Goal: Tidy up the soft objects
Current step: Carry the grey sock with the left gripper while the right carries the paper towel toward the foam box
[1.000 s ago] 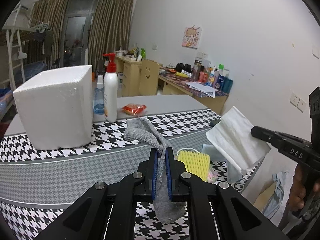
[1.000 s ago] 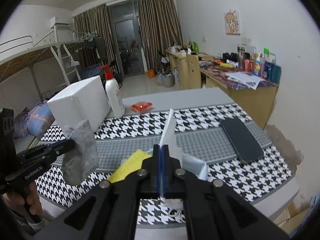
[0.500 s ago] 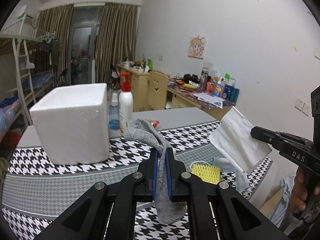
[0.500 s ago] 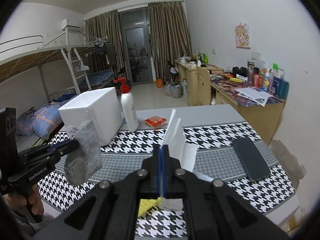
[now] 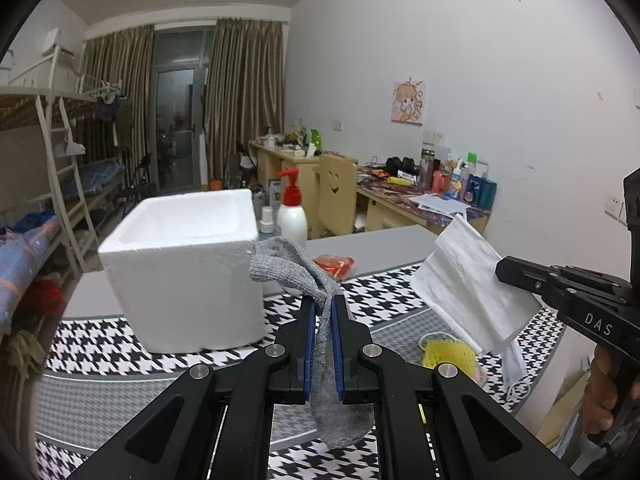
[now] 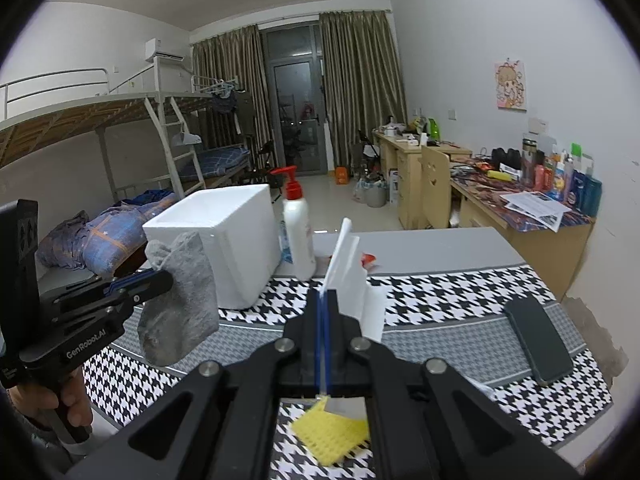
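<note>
My left gripper (image 5: 321, 307) is shut on a grey sock (image 5: 298, 270) that droops over and below its blue pads; the same sock (image 6: 180, 300) hangs from it at the left of the right wrist view. My right gripper (image 6: 322, 295) is shut on a folded white tissue (image 6: 352, 276), which appears as a white sheet (image 5: 468, 288) at the right of the left wrist view. Both are held above the houndstooth table (image 6: 440, 292). An open white foam box (image 5: 188, 264) stands ahead on the left. A yellow foam net (image 5: 450, 356) lies on the table beneath the tissue.
A white pump bottle (image 6: 298, 232) with a red top stands right of the box, a small clear bottle (image 5: 265, 222) beside it. An orange packet (image 5: 334, 266) lies behind. A black phone (image 6: 538, 346) rests at the table's right. A pale blue face mask (image 5: 514, 372) hangs near the right edge.
Both grippers have risen and drawn back with their loads, so the box's open top now shows. The sock and the tissue stay gripped.
</note>
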The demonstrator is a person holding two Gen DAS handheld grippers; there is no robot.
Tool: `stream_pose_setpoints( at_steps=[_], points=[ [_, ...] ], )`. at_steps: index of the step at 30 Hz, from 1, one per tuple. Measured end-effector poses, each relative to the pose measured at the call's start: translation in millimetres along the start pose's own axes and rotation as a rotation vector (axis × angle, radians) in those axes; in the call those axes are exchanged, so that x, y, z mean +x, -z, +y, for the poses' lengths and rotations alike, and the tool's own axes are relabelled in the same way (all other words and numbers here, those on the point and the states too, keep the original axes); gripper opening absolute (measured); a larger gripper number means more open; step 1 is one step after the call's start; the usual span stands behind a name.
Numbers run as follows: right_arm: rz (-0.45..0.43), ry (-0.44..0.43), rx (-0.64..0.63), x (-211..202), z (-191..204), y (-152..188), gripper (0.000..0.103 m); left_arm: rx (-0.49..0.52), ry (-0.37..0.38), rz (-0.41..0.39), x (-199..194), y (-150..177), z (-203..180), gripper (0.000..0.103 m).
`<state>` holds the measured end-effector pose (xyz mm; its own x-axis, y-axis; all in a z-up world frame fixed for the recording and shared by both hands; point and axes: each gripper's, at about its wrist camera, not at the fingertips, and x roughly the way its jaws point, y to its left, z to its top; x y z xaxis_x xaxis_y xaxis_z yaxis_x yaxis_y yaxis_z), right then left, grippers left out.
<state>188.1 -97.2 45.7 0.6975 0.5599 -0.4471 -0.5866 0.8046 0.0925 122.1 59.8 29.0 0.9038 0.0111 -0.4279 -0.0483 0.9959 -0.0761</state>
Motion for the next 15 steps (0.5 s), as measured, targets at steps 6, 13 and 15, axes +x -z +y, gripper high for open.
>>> stream_pose_setpoints(
  at_steps=[6, 13, 15],
  points=[
    [-0.013, -0.025, -0.011, 7, 17, -8, 0.003, 0.003, -0.023, -0.019, -6, -6, 16, 0.009],
    [-0.006, -0.056, -0.019, 19, 32, -17, 0.003, 0.013, -0.044, -0.040, -11, -17, 27, 0.009],
    [-0.008, -0.062, -0.023, 21, 36, -21, 0.003, 0.014, -0.047, -0.046, -12, -20, 29, 0.009]
  ],
)
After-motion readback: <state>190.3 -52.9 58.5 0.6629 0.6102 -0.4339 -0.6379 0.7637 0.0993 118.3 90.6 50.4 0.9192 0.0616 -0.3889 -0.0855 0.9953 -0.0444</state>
